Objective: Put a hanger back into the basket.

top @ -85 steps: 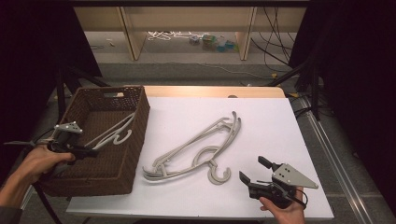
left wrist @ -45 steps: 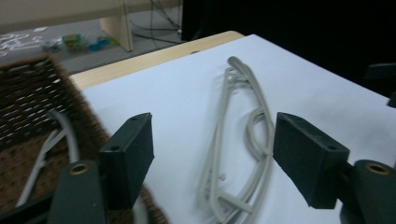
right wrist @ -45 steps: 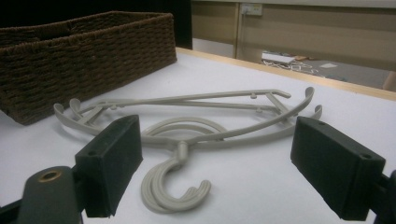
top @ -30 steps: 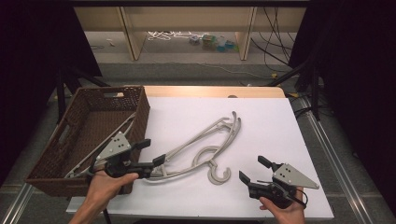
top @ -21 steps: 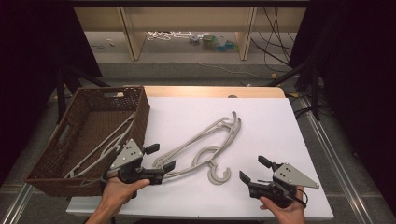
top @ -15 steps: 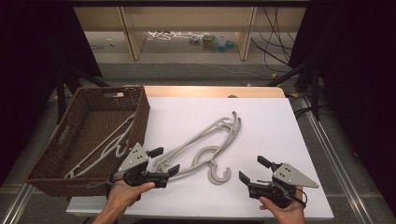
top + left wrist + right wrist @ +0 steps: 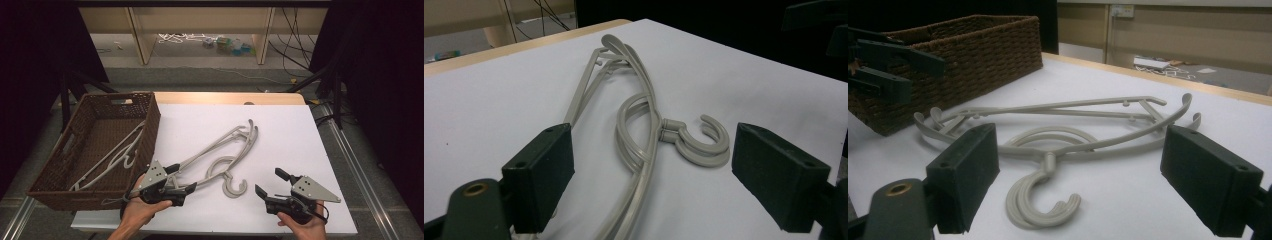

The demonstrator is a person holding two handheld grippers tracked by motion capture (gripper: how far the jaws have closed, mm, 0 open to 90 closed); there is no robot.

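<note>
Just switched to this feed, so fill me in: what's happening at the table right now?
A person is clearing grey hangers off a white table into a wicker basket. One hanger already lies in the basket. The left gripper, jaws open, is at the near end of the stacked hangers on the table, which lie between its jaws in the left gripper view, not yet gripped. The right gripper rests open near the table's front edge, holding nothing.

Each hand carries a black gripper topped with a grey three-cornered plate dotted with small screws. The left gripper and right gripper end in two thick, square black pads, each with a small round hole. A brass-ringed eyelet sits at seven o'clock in both gripper views. Forearms are bare.
</note>
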